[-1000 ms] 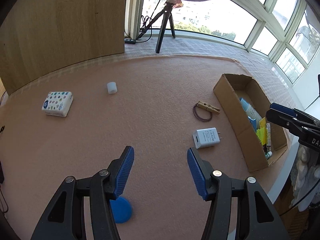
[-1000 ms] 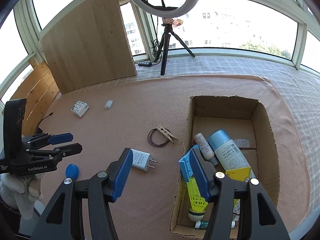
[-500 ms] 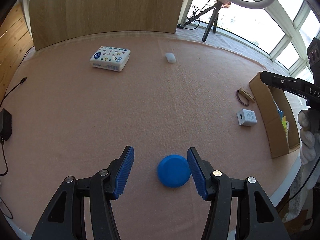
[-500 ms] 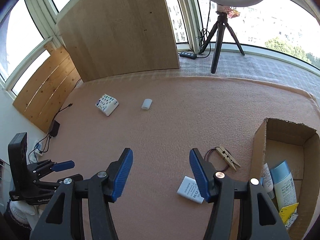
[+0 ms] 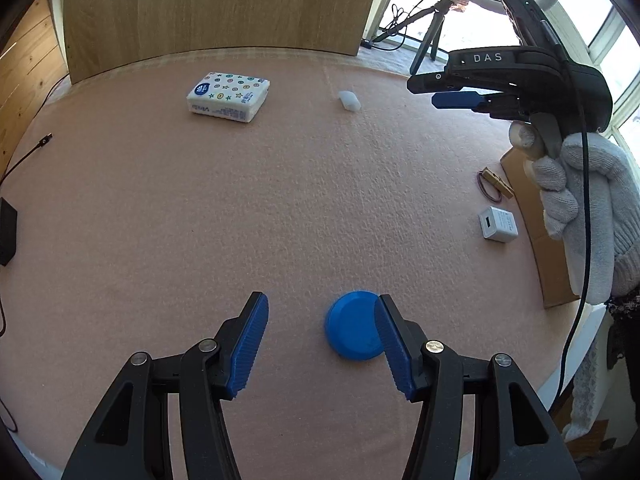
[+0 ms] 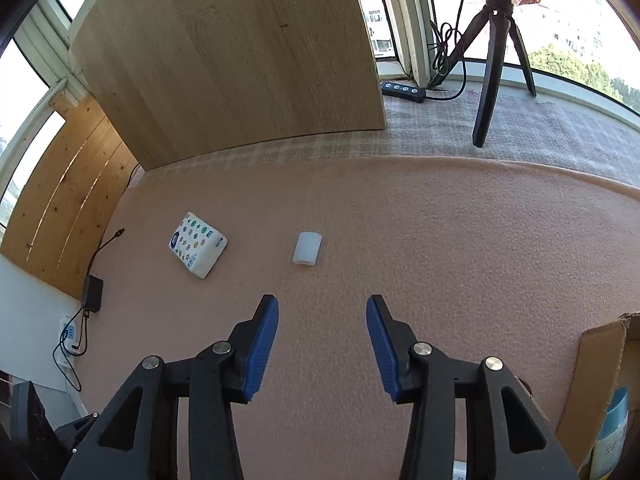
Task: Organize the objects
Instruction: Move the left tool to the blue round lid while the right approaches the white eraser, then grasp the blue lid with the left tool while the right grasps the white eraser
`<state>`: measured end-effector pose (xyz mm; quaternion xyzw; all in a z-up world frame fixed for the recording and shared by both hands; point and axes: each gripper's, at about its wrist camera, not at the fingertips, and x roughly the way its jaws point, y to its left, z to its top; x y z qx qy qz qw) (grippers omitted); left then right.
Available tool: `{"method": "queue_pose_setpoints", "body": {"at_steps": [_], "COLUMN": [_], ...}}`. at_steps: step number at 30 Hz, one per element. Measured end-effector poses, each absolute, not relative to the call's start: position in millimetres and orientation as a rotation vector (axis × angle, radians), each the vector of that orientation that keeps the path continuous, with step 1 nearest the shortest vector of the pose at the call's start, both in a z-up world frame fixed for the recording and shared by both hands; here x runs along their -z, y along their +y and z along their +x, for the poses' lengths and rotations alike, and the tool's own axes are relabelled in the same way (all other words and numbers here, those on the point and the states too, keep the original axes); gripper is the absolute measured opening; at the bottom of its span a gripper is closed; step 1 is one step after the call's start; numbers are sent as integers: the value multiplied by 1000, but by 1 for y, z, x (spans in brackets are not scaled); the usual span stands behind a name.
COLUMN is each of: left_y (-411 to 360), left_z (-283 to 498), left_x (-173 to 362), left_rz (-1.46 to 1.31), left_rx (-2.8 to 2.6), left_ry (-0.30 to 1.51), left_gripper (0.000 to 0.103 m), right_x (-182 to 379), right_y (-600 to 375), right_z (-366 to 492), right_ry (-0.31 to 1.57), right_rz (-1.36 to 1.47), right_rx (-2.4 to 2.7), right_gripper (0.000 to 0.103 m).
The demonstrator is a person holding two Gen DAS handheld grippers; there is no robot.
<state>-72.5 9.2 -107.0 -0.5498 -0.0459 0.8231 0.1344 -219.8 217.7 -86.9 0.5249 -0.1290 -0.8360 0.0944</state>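
Note:
A round blue lid [image 5: 352,330] lies on the pink mat between the fingers of my open left gripper [image 5: 321,303], close against the right pad [image 5: 394,348]; the pads do not press on it. My right gripper [image 6: 322,305] hovers over bare mat with its jaws closing and nothing between them. A small white cylinder [image 6: 307,248] lies just ahead of it, and a patterned tissue pack [image 6: 198,250] lies to the left. In the left wrist view the right gripper [image 5: 424,92] shows side-on in a gloved hand [image 5: 576,188], beyond the cylinder [image 5: 349,101] and tissue pack [image 5: 228,96].
A white charger [image 5: 498,224], a clothespin with a hair band [image 5: 494,185] and a cardboard box [image 5: 548,248] of items lie at the right. A wooden board [image 6: 224,60], tripod [image 6: 492,60] and power strip [image 6: 402,92] stand at the back. A black adaptor [image 6: 92,288] with cables sits left.
My left gripper swung left and lowered over the blue lid, which now sits between its fingers. My right gripper left the box, moved left toward the white cylinder, and its jaws narrowed.

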Motion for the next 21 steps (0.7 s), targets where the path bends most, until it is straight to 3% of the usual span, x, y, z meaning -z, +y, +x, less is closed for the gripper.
{"method": "queue_pose_setpoints", "body": {"at_steps": [8,17,21], "left_y": [-10,-20,-17], "left_z": [-72,-74,-74], "left_x": [112,120,123], "left_rz": [-1608,-1618,-1627], "left_rx": [-2384,-2370,-2361], "left_ry": [-180,-224,-213], "left_gripper": [59,59,59], "right_x": [120,148,147], "right_y": [190,167,160], "right_z": [-274,-295,-295], "right_ry": [-426,-313,-215], "right_rz": [1652,1757,1761], "right_rx": [2428,2420,2452], "right_gripper": [32,28,18]}}
